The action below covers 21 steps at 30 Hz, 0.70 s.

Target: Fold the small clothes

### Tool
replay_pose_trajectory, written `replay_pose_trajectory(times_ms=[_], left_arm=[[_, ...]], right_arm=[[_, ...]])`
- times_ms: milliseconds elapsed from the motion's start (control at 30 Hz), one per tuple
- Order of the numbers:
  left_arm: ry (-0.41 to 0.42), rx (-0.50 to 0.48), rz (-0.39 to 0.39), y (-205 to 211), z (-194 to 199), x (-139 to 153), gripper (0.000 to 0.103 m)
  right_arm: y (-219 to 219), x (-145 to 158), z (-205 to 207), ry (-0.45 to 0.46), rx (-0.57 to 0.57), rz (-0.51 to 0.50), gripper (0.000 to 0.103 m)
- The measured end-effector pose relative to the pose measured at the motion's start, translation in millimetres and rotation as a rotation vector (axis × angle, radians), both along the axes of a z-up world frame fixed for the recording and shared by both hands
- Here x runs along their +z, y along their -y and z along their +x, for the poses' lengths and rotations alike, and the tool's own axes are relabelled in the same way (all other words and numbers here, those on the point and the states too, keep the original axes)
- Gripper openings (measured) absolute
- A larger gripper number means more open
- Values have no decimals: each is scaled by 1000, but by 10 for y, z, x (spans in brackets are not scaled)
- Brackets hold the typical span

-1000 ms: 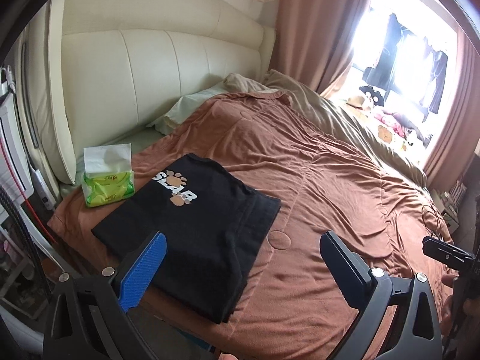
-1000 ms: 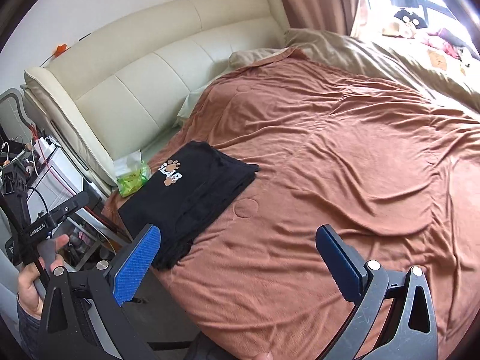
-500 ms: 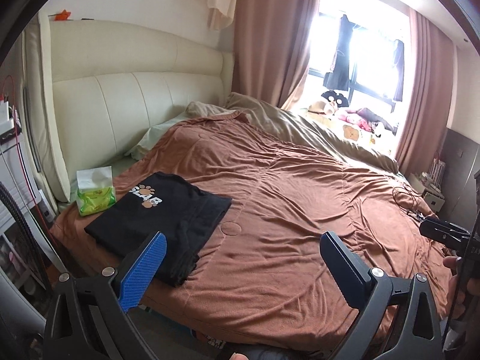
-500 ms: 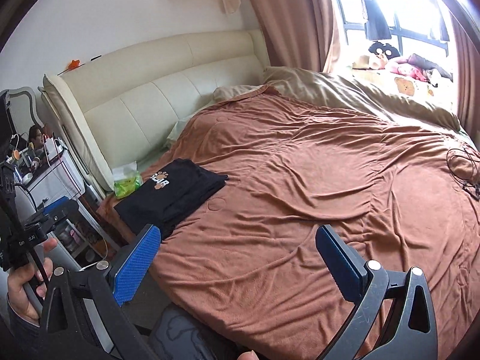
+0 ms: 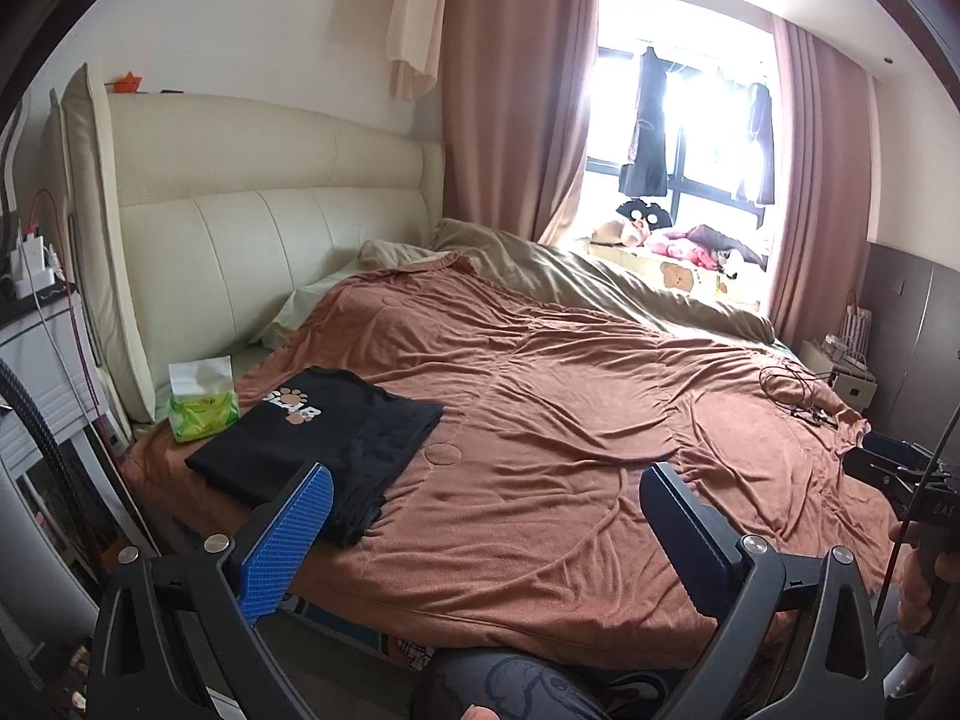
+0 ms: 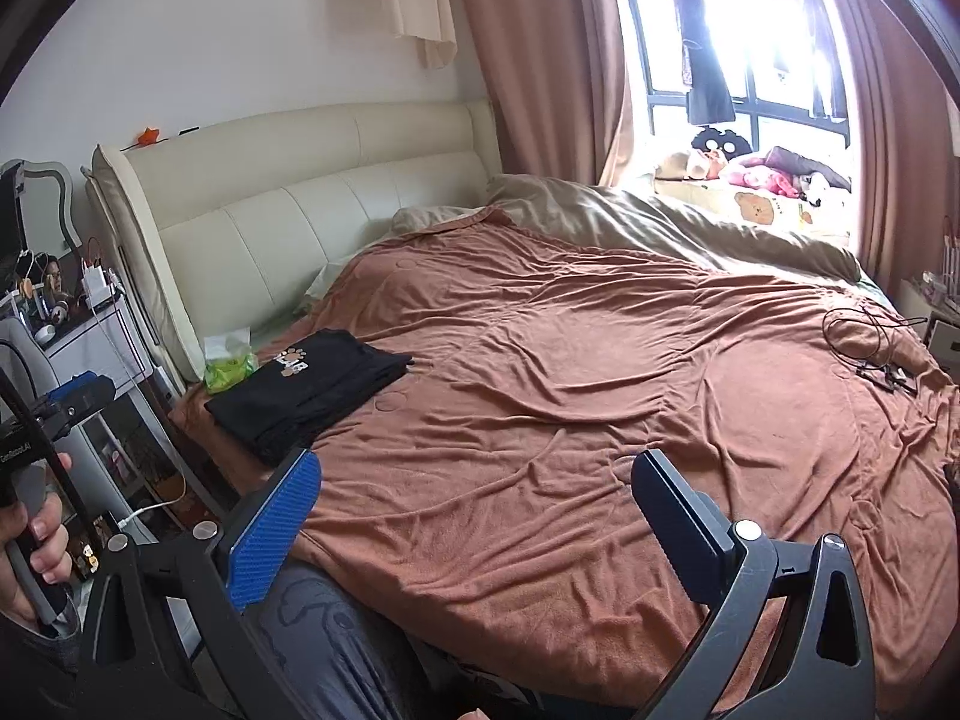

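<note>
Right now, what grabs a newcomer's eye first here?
The wide rust-brown bedspread filling the room, then the folded black T-shirt with a paw-print logo at its near-left corner, beside a green tissue pack. Both tools, left tool and right tool, hang open and empty above the bed's near edge.

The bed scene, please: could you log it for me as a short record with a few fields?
surface: bed with a wrinkled brown blanket
garment: black T-shirt, folded, paw print up, at the blanket's corner near the headboard
beside garment: green tissue pack, on the headboard side
far corner: black cable lying on the blanket
left gripper: open, holding nothing, clear of the bed
right gripper: open, holding nothing
</note>
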State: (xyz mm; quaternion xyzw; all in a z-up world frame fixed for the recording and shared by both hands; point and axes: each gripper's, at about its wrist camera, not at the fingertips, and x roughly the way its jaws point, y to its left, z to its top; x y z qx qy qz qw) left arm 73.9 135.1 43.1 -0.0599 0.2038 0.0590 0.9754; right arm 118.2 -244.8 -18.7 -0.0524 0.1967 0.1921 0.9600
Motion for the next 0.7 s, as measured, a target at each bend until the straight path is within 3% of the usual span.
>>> replay_pose_trajectory(times_ms=[367, 700], left_arm=[[56, -48, 55, 292, -475, -92, 103], [81, -76, 75, 511, -657, -363, 103]], right_arm=[[262, -207, -620, 79, -13, 46, 103], [450, -546, -762, 66, -64, 57, 103]])
